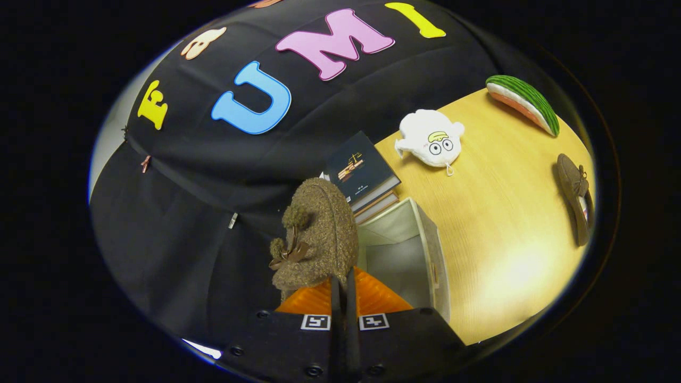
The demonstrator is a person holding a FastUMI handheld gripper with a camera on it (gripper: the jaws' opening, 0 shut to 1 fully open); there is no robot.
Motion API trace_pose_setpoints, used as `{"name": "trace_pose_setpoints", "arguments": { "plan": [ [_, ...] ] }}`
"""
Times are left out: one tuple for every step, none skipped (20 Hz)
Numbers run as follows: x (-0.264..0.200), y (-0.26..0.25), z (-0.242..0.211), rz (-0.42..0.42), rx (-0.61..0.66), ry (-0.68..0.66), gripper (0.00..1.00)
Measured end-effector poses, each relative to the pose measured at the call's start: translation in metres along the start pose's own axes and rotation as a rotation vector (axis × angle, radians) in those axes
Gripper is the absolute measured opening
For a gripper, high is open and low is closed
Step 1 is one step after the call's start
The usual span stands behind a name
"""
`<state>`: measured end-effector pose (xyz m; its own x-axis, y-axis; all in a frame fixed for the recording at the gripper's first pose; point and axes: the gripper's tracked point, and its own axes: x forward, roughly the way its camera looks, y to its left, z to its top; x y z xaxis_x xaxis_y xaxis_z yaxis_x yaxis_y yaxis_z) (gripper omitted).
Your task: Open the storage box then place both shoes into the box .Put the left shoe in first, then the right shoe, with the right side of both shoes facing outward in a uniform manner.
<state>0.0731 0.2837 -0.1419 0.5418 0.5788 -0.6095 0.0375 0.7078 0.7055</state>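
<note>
Two shoes in sight, both brown fuzzy slippers w/ a little bow. One brown slipper point(319, 234) is up off the table, pinched at its edge by the gripper point(343, 292), whose fingers are pressed nearly together on it w/ only a thin dark slit between them; the slipper stands up from the fingertips, bow side facing the booth's black cloth wall point(202, 175). Just beside it, on the table side, sits the storage box point(425, 234), pale grey, already open, inside looks bare as far as I can see, though the fingers cover its near part. The held slipper hangs at the box's edge, partly over the opening; can't tell if it touches the rim. Beyond the box a stack of books point(364, 175) lies touching or almost touching the box's far wall, dark-covered one on top. The other slipper point(574, 197) lies flat on the wooden table point(505, 239), well apart from the box, near the table's far side. Also on the table: a white plush toy point(431, 139) w/ round eyes, beyond the books, and a watermelon-slice plush point(524, 103) further off toward the corner.
</note>
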Motion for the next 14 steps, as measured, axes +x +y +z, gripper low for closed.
{"name": "trace_pose_setpoints", "arguments": {
  "plan": [
    [0.006,-0.002,-0.006,-0.018,0.008,0.013,0.05],
    [0.012,-0.004,-0.01,-0.03,0.021,0.025,0.05],
    [0.017,-0.004,-0.017,-0.036,0.036,0.04,0.05],
    [0.022,-0.002,-0.025,-0.04,0.052,0.061,0.05],
    [0.027,-0.002,-0.034,-0.044,0.054,0.086,0.05],
    [0.031,-0.003,-0.044,-0.049,0.044,0.117,0.05],
    [0.033,-0.003,-0.05,-0.054,0.028,0.135,0.05],
    [0.035,-0.004,-0.051,-0.058,0.016,0.138,0.05],
    [0.039,-0.005,-0.051,-0.062,0.01,0.134,0.05],
    [0.042,-0.005,-0.051,-0.067,0.013,0.131,0.05],
    [0.045,-0.007,-0.05,-0.076,0.011,0.128,0.05],
    [0.049,-0.01,-0.049,-0.087,0.01,0.125,0.05],
    [0.052,-0.014,-0.05,-0.101,0.009,0.127,0.05],
    [0.054,-0.016,-0.052,-0.112,0.006,0.132,0.05]
  ]
}}
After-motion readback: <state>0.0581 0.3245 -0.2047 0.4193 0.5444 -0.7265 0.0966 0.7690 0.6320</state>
